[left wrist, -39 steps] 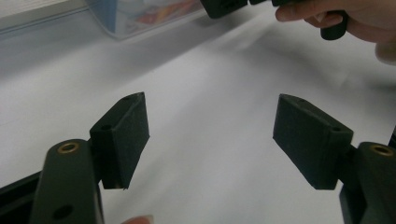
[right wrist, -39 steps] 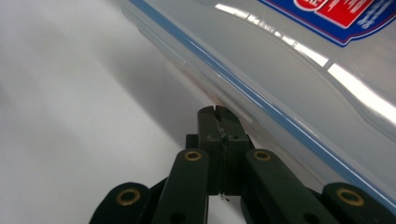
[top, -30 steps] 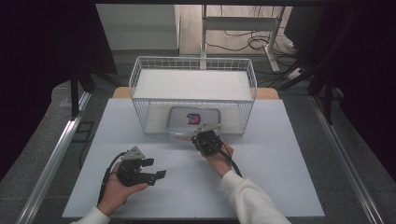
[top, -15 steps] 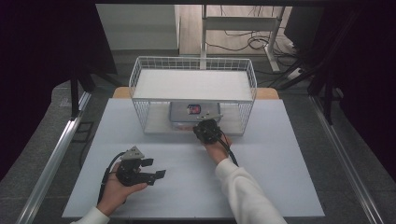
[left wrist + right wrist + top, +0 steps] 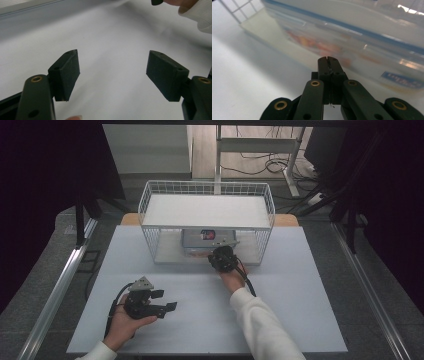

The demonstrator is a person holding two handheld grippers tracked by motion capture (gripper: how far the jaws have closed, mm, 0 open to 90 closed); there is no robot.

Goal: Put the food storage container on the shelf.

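A clear plastic container (image 5: 202,239) with a blue-trimmed lid and a label lies on the lower level of a white wire rack (image 5: 150,227). Its near wall (image 5: 352,32) shows orange contents inside. My right gripper (image 5: 220,252) is shut with nothing between its jaws. Its closed tips (image 5: 328,60) sit at the container's near wall, seemingly touching it. My left gripper (image 5: 164,300) rests at the table's front left, held in a hand. It stands open (image 5: 112,62) over bare white tabletop.
The rack's top level carries a white board (image 5: 207,210) that covers most of the container from above. The white table (image 5: 300,285) has open room on both sides of the rack. A metal rail (image 5: 60,285) runs along the left.
My right gripper has moved away from me toward the rack, and the container has slid farther in under the top shelf. The left gripper has stayed put.
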